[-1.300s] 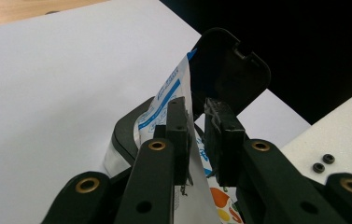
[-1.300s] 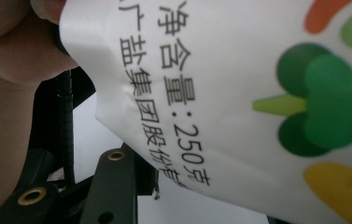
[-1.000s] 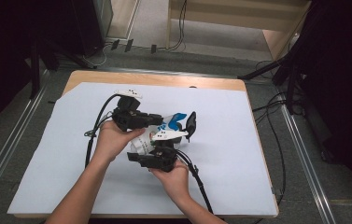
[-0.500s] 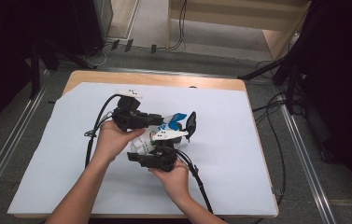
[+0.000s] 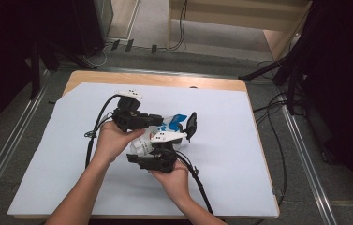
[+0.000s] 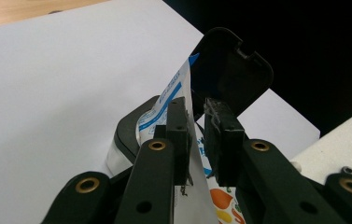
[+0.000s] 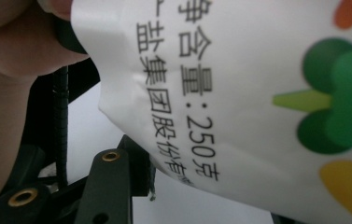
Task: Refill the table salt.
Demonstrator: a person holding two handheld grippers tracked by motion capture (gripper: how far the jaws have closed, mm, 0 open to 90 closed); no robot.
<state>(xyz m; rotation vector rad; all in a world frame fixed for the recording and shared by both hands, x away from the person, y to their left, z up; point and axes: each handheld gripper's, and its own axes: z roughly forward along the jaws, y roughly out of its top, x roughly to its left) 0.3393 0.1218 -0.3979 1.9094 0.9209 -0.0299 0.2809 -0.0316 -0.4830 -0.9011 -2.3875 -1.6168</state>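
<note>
Both tongs meet over the middle of the bench (image 5: 239, 112), a wooden top under a large white sheet (image 5: 57, 164) that fills the centre of the high view. Dark floor and cables surround it at the frame's edges.

Next in size come the person's forearms, rising from the bottom edge of the high view. The left tongs (image 5: 158, 119) sit just left of centre with the jaws pointing right; the right tongs (image 5: 142, 151) lie just below them, close against the left hand (image 5: 113, 140).

Between them is a white printed pouch (image 5: 172, 125) with blue markings, held above the sheet at the frame's centre. In the left gripper view the pouch's (image 6: 183, 98) thin upper edge stands between the two black jaws, which are clenched on it. Its lower part there shows orange and yellow print. In the right gripper view the pouch (image 7: 239, 93) covers the upper right of the frame, with black characters and green, orange and yellow shapes. The right tongs' jaws have just been easing apart; one jaw sits below the pouch's edge at lower left, and whether they press on it I cannot tell.

Smallest, a black container (image 6: 127, 135) with its hinged lid (image 6: 236, 70) raised stands just behind the pouch, centre right in the left gripper view.
</note>
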